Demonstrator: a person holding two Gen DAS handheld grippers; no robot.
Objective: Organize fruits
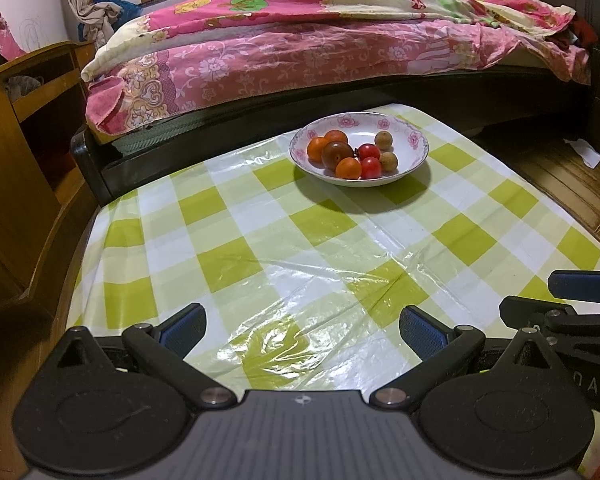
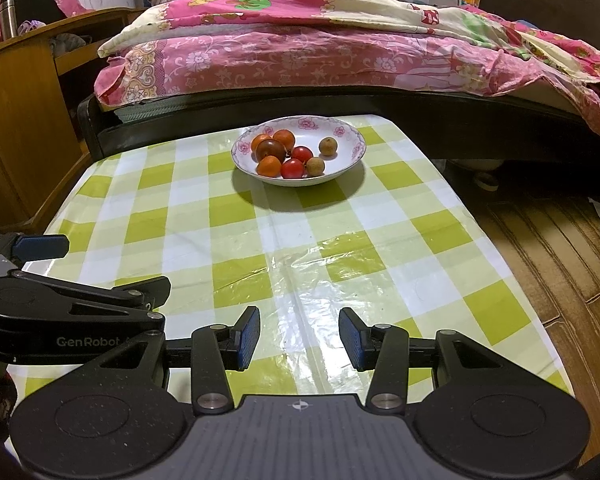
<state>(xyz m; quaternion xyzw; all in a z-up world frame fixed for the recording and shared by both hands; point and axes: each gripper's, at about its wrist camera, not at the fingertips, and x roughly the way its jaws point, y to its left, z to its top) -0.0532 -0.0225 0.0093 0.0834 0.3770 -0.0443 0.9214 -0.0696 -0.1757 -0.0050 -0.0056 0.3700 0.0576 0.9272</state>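
While both grippers are held low over the near end of the table point(image 1: 228, 216), nothing is gripped by either. The left gripper point(image 1: 302, 328) is seen with its jaws spread wide, only the shiny green-and-white checked tablecloth point(image 2: 300, 240) showing between its blue pads. The right gripper point(image 2: 299, 338) is set noticeably narrower, yet a clear gap is left between its pads and nothing is caught there. Each tool is glimpsed at the edge of the other's view, so they are placed side by side, apart.

All the fruit is gathered in a white bowl point(image 1: 414, 142) with a pink flower rim, which is stood near the far end of the table, well away from both grippers. Three small oranges point(image 1: 348, 168) are clustered on the bowl's left side, with one dark brownish-red tomato point(image 1: 337, 154) lodged among them. Two bright red cherry tomatoes point(image 1: 370, 167) are found just right of these, touching one another. Two tan, round longan-like fruits point(image 1: 383, 140) are placed furthest right, one behind the other, the nearer one beside the front red tomato. No fruit is seen loose on the cloth.

Beyond the table a bed point(image 2: 340, 52) covered in pink floral bedding is seen, and a wooden cabinet point(image 1: 40, 128) is stood at the left.
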